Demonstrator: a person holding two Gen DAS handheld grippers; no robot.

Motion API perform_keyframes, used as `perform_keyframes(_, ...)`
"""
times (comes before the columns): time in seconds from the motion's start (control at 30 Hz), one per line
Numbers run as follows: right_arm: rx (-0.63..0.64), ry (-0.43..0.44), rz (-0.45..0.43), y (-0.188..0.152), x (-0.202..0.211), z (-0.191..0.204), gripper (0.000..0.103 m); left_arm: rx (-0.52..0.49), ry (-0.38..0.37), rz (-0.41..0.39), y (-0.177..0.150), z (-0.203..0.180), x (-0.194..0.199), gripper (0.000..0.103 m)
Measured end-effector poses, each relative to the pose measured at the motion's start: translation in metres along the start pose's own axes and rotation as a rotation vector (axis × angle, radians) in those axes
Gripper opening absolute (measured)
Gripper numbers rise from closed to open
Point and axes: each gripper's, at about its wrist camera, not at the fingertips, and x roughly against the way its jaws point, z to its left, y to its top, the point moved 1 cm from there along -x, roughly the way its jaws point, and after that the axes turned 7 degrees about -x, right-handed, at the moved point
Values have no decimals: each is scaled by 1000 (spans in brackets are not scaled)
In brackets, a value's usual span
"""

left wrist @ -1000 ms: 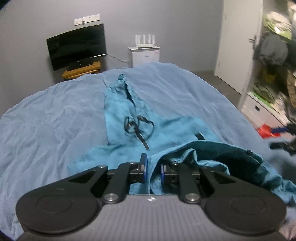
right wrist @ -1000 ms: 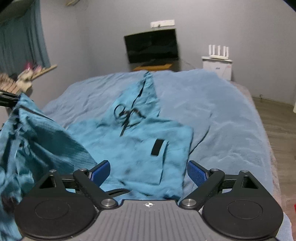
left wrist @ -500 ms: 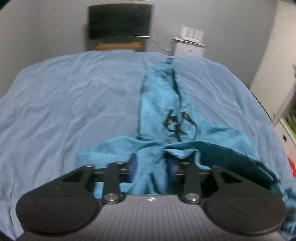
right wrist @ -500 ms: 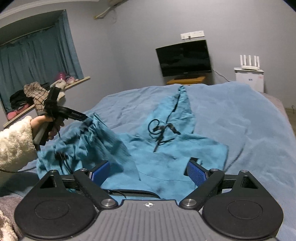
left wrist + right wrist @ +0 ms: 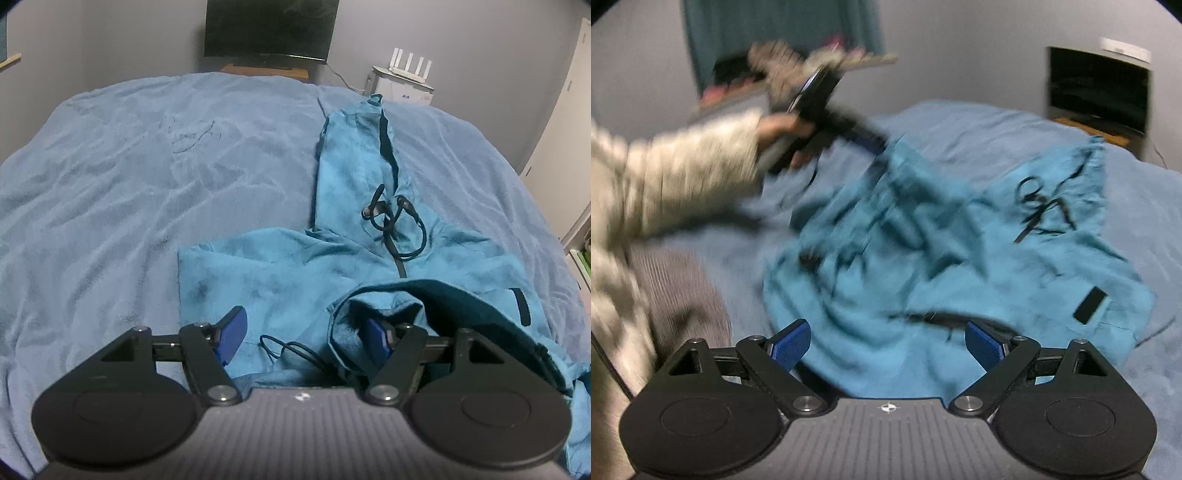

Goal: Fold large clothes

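The teal hooded jacket [image 5: 280, 280] lies spread on the blue bed [image 5: 110, 206], hood toward the television [image 5: 269, 27]. The left gripper [image 5: 304, 336] hangs low over it, jaws opening, a cloth fold draped round one pad, nothing pinched. The right gripper [image 5: 886, 341] hovers over the hem, jaws wide and empty.

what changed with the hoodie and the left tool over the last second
The left tool, shut on a fold of the teal hoodie a second ago, came down and its jaws are opening; the cloth now drapes over one finger. The right tool stayed open and empty. The hood stayed flat on the blue blanket.
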Motion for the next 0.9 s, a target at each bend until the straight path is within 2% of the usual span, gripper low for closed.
perform_keyframes(0.13, 154, -13, 109, -9, -37, 33, 84, -19, 2, -4, -3, -1, 3, 66)
perform_keyframes(0.23, 280, -16, 132, -14, -53, 54, 74, -35, 4, -13, -4, -3, 9, 66)
perform_keyframes(0.27, 299, -18, 128, -14, -56, 58, 64, -36, 1, -13, -5, -3, 9, 66)
perform_keyframes(0.3, 317, -35, 120, -13, -60, 62, 44, -36, -2, -14, -5, -3, 11, 66)
perform_keyframes(0.33, 339, -57, 122, -12, -63, 64, 35, -39, -4, -15, -6, -2, 12, 66)
perform_keyframes(0.4, 364, -73, 129, -10, -69, 65, 6, -51, -8, -14, -6, -1, 16, 66)
perform_keyframes(0.5, 298, -102, 57, 6, -66, 49, 5, -93, -49, -26, -5, 1, 27, 66)
perform_keyframes(0.6, 180, -174, -56, 25, -47, 23, 5, -130, -163, -9, -9, 7, 39, 66)
perform_keyframes(0.63, 139, -208, -93, 32, -41, 12, 5, -149, -177, -8, -10, 8, 42, 66)
perform_keyframes(0.77, -38, -360, -231, 56, -20, -34, 5, -228, -168, -11, -22, 7, 39, 67)
perform_keyframes(0.9, -167, -501, -265, 68, -24, -81, 7, -240, -100, -13, -31, 0, 4, 68)
